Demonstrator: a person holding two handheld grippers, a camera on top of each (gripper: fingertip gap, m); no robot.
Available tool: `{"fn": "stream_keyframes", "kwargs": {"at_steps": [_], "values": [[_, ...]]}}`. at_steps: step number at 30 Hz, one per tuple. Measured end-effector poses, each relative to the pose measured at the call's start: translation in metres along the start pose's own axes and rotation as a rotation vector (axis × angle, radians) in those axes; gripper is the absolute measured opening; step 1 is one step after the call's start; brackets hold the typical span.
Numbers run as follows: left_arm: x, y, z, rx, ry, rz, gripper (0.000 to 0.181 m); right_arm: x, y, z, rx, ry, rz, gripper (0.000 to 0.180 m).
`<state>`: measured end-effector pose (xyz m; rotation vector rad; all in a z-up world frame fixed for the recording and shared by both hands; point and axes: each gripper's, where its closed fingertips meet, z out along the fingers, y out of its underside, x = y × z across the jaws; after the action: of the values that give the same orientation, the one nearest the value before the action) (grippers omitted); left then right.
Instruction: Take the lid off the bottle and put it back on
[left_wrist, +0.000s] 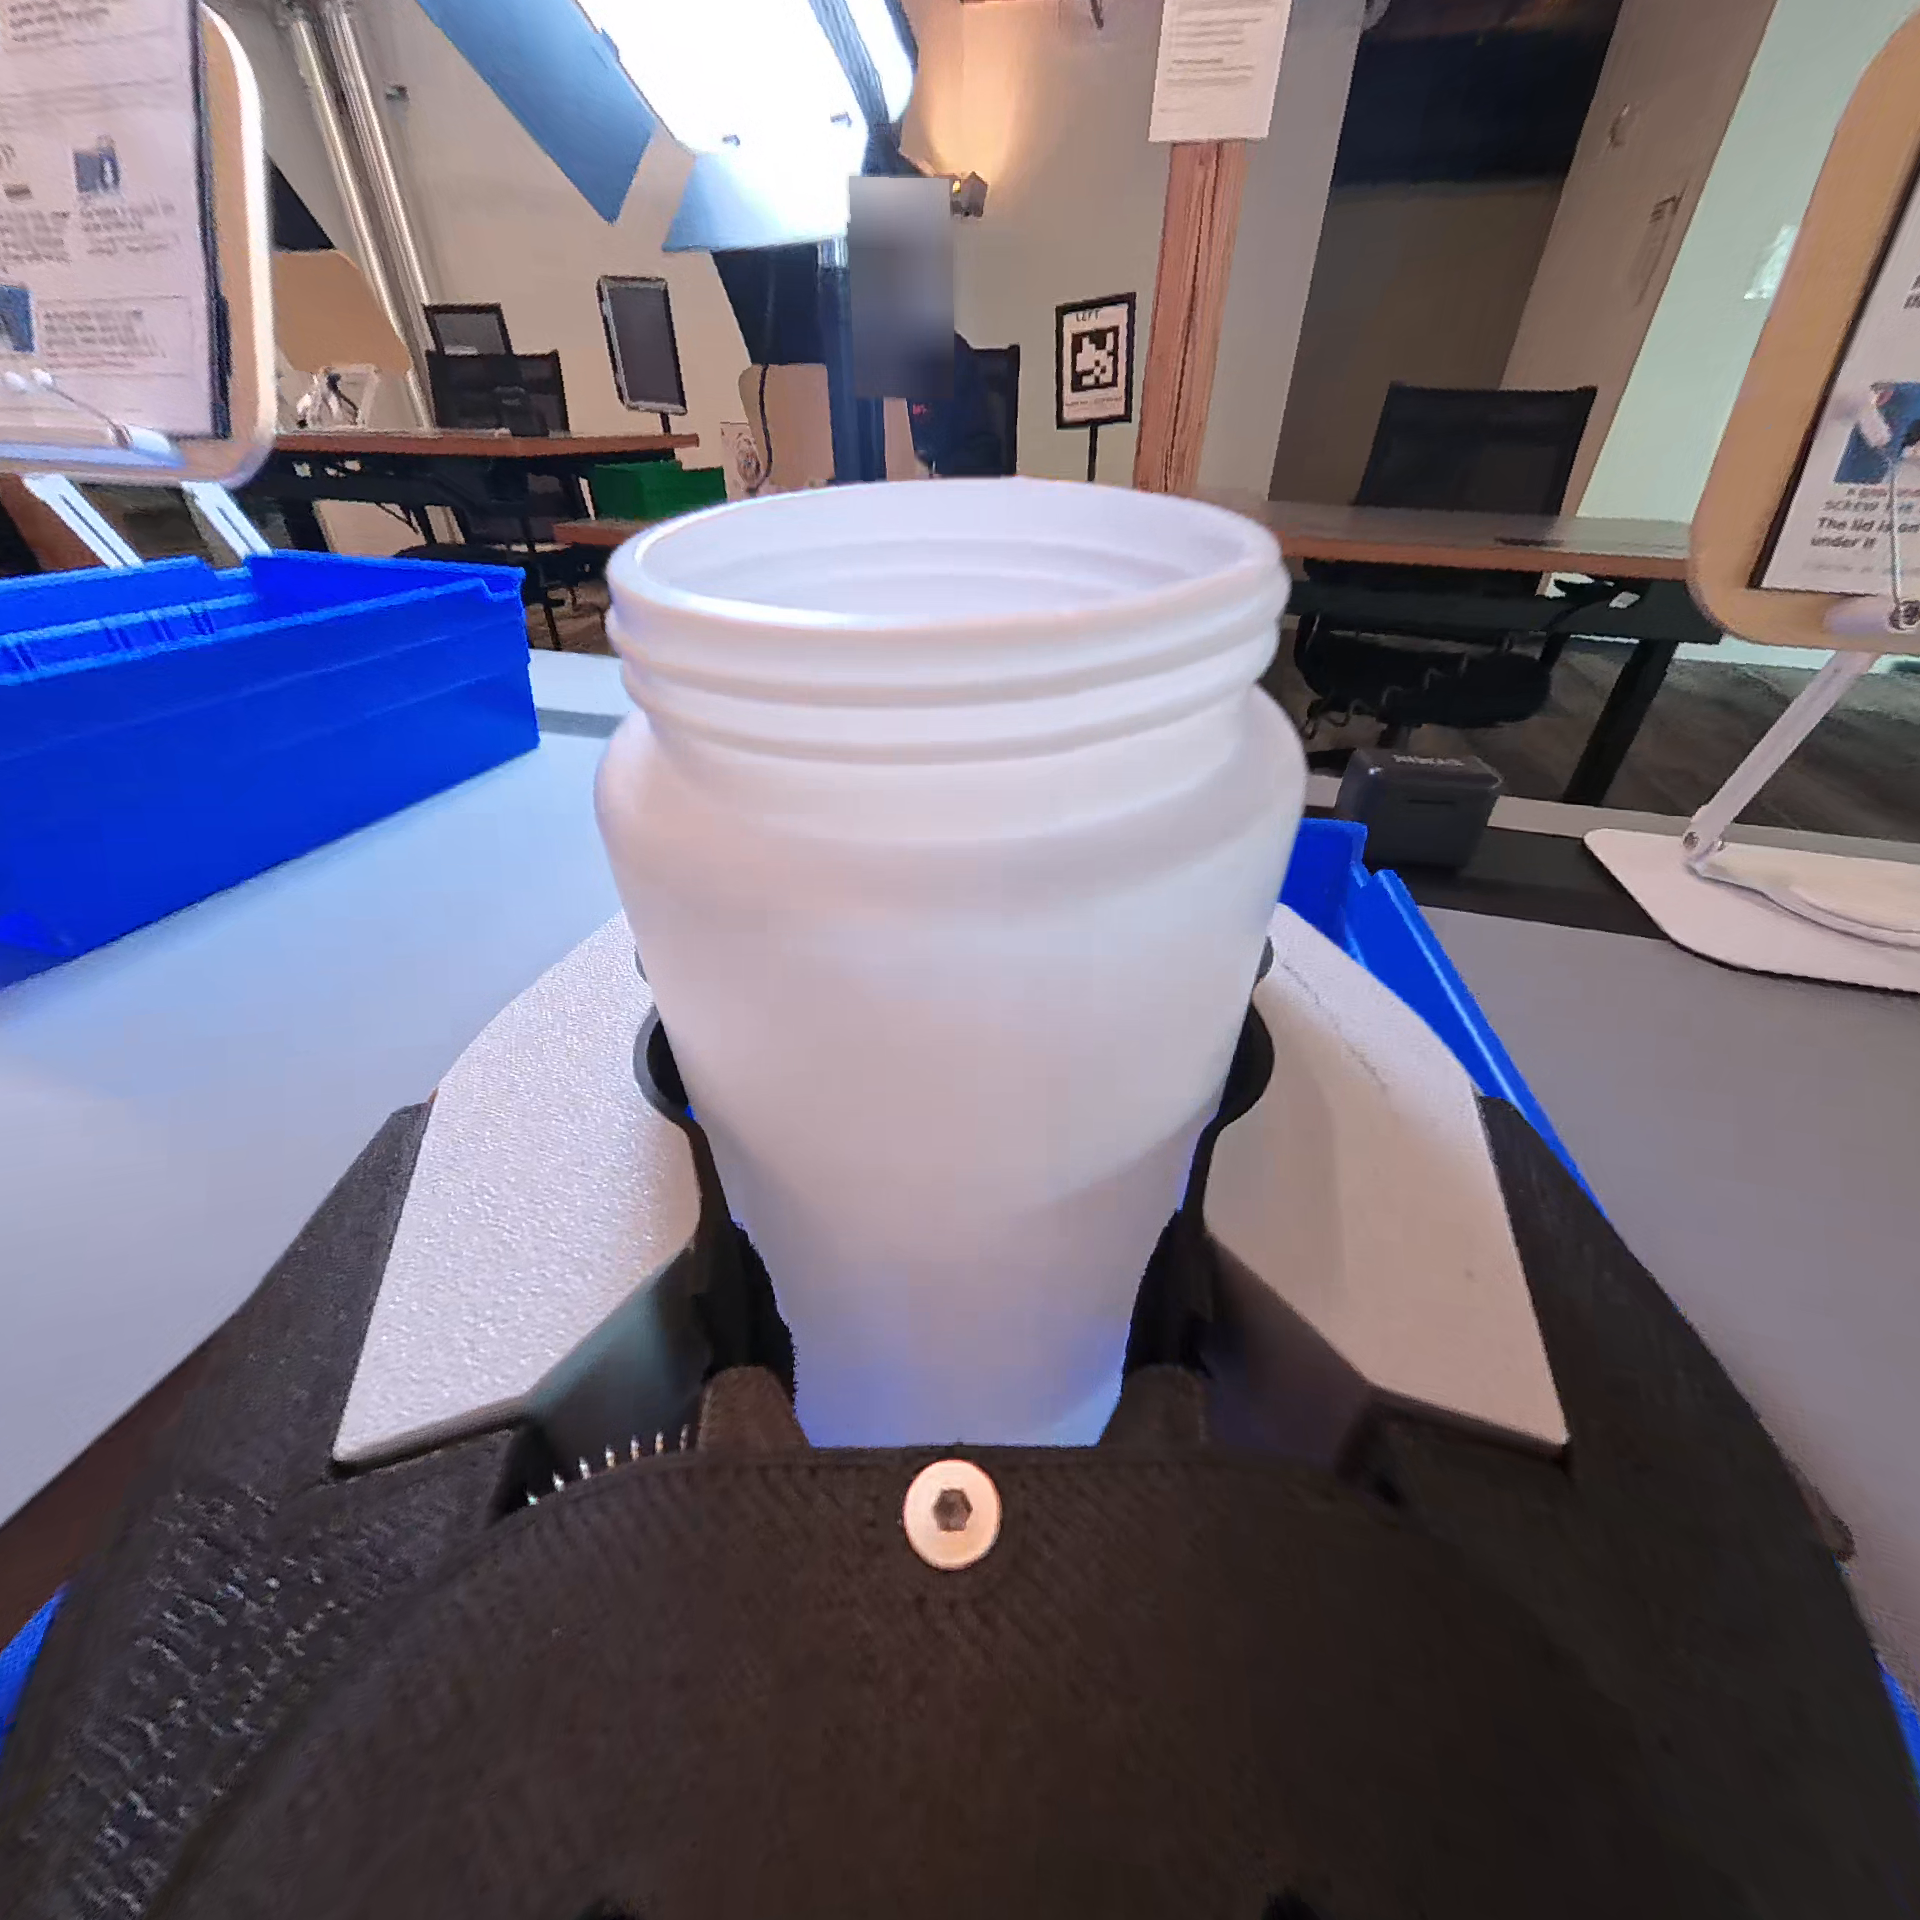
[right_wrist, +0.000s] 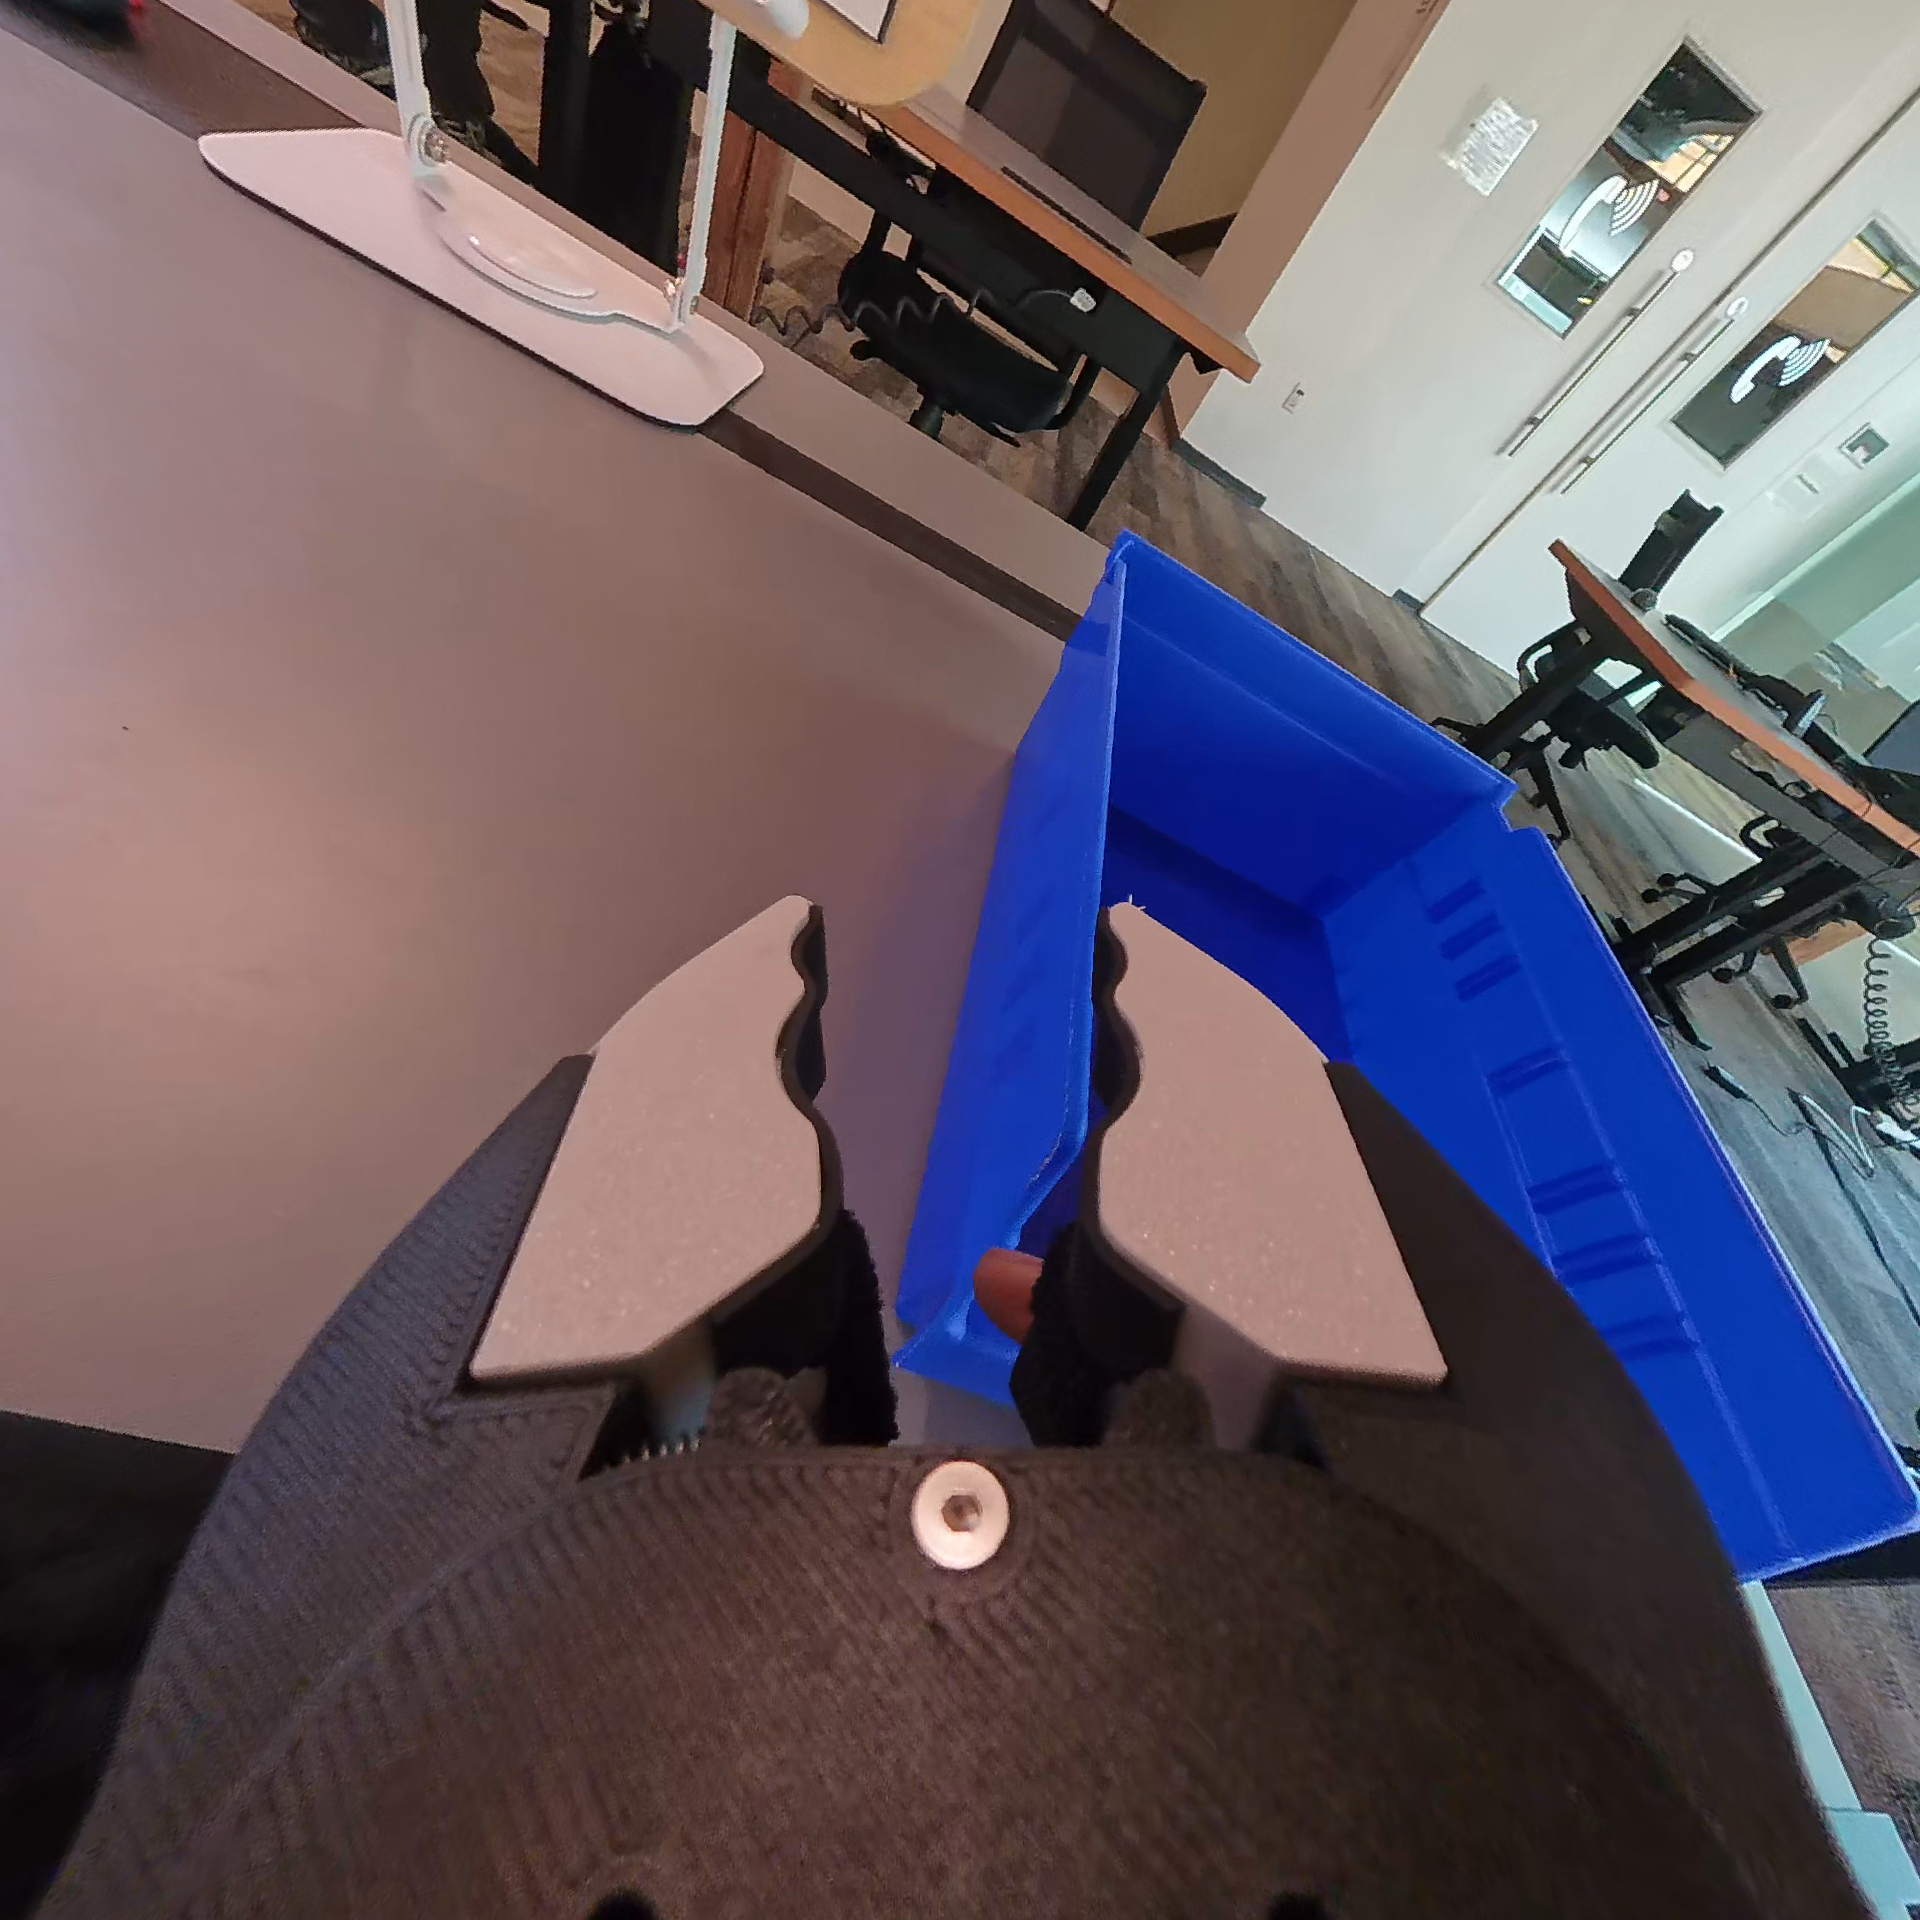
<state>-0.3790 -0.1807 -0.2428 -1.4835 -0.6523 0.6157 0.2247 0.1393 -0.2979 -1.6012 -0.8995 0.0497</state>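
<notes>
In the left wrist view, a white translucent bottle (left_wrist: 951, 883) stands upright between my left gripper's fingers. Its wide threaded mouth (left_wrist: 945, 592) is uncovered, with no lid on it. My left gripper (left_wrist: 951, 935) is shut on the bottle's body. In the right wrist view, my right gripper (right_wrist: 964, 920) is open and holds nothing, hanging over the near wall of a blue bin (right_wrist: 1039, 1039). No lid shows in either view. A small brown rounded thing (right_wrist: 1003, 1288) shows low between the right finger bases; I cannot tell what it is.
A second blue bin (left_wrist: 260, 707) lies on the grey table (left_wrist: 312, 1018) to the left of the bottle. A white stand base (right_wrist: 488, 249) sits at the table's far edge, also in the left wrist view (left_wrist: 1766, 904). A small dark box (left_wrist: 1418, 805) sits behind the bottle.
</notes>
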Motion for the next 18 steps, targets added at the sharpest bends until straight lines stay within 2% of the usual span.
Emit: {"fn": "stream_keyframes", "kwargs": {"at_steps": [5, 9, 13, 15, 18], "values": [[0.011, -0.050, -0.022, 0.139, 0.004, 0.119, 0.102, -0.005, -0.001, 0.003, 0.005, -0.013, -0.002, 0.049], [0.056, -0.108, -0.053, 0.264, 0.119, 0.158, 0.101, -0.010, -0.002, 0.005, 0.010, -0.025, -0.001, 0.049], [0.143, -0.139, -0.091, 0.328, 0.438, 0.105, 0.101, -0.012, -0.003, 0.006, 0.018, -0.030, 0.005, 0.050], [0.193, -0.135, -0.109, 0.312, 0.632, 0.057, 0.102, -0.012, -0.003, 0.005, 0.023, -0.033, 0.011, 0.050], [0.265, -0.105, -0.127, 0.244, 0.869, 0.032, 0.101, -0.011, -0.004, 0.004, 0.035, -0.041, 0.029, 0.050]]}}
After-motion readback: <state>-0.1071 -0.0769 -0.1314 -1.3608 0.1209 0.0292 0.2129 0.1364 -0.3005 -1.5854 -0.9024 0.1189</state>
